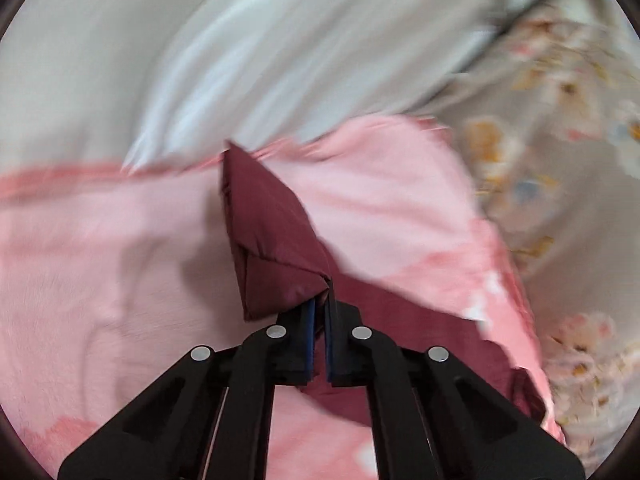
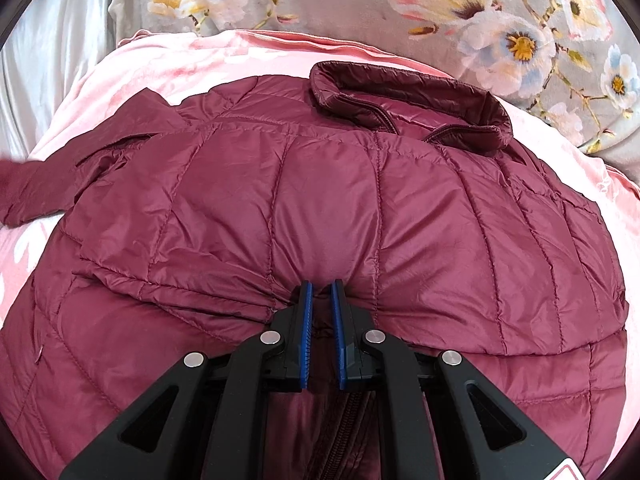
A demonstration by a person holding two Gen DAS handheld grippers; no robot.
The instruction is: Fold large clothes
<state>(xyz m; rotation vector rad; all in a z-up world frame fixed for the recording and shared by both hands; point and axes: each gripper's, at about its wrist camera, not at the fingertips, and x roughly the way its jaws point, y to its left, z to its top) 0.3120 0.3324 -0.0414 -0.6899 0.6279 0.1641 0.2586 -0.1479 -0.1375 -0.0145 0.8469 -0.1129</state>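
Note:
A maroon quilted puffer jacket (image 2: 320, 200) lies spread on a pink blanket (image 2: 160, 60), its collar (image 2: 400, 108) at the far side. One sleeve (image 2: 24, 188) stretches off to the left. My right gripper (image 2: 320, 286) is shut on a bunched fold of the jacket near its lower middle, with fabric pinched between the blue pads. In the left wrist view, my left gripper (image 1: 319, 300) is shut on a folded maroon sleeve end (image 1: 272, 240), which stands up past the fingertips above the pink blanket (image 1: 120, 260). More maroon fabric (image 1: 400, 320) trails to the right beneath it.
Grey floral bedding (image 2: 480, 0) lies beyond the blanket and also shows at the right in the left wrist view as floral bedding (image 1: 560, 120). A white satin sheet (image 1: 200, 60) covers the far left, seen too as a white sheet (image 2: 48, 60).

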